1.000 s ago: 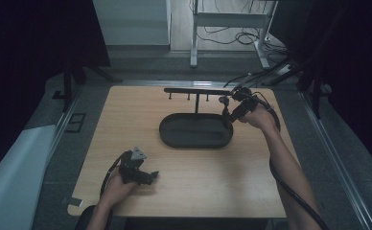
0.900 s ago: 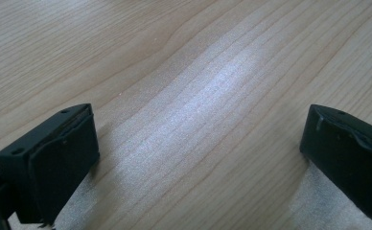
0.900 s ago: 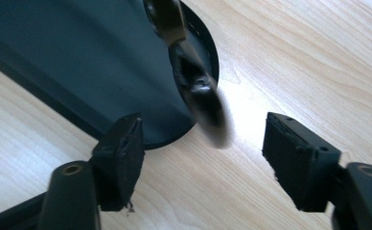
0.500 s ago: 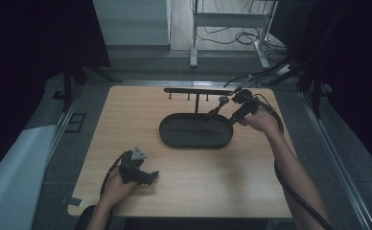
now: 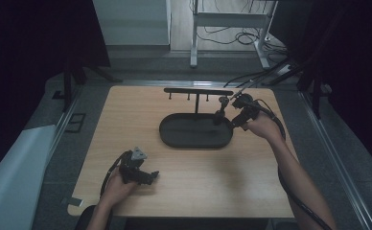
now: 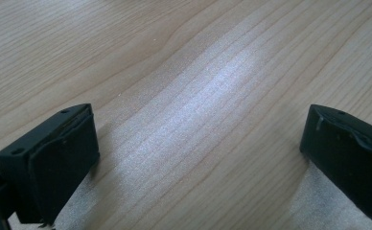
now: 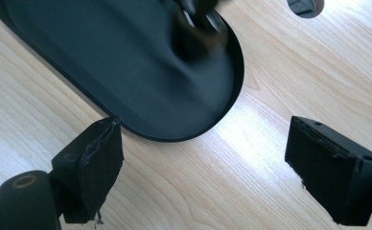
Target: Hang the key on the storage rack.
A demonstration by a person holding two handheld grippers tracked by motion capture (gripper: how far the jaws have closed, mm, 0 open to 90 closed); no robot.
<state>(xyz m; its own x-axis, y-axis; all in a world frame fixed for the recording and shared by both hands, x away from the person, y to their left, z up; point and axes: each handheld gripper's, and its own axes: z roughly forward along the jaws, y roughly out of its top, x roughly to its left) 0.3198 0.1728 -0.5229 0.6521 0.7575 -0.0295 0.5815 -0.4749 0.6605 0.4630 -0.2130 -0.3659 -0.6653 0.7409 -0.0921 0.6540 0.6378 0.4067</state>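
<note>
A black oval tray (image 5: 193, 136) lies mid-table in front of a low black rack (image 5: 198, 91) with short hooks. A small dark object (image 5: 220, 109), blurred (image 7: 196, 33) in the right gripper view, sits over the tray's right end; I cannot tell what it is or whether it rests there. My right gripper (image 5: 233, 120) hovers just right of that end. Its jaws have just been opening and stand open (image 7: 203, 167) over the tray's rim (image 7: 184, 136) and bare wood, nothing between them. My left gripper (image 5: 151, 176) rests near the front left, open (image 6: 198, 158) over bare wood.
The wooden table (image 5: 213, 187) has free room in front of and beside the tray. A round pale-rimmed spot (image 7: 305, 5) shows on the wood beyond the tray. A cable (image 5: 265, 112) loops behind my right hand. Dark floor rails flank the table.
My right hand has drawn back to the right, away from the rack's end, and the small dark object now sits apart from its jaws. The left hand has not moved.
</note>
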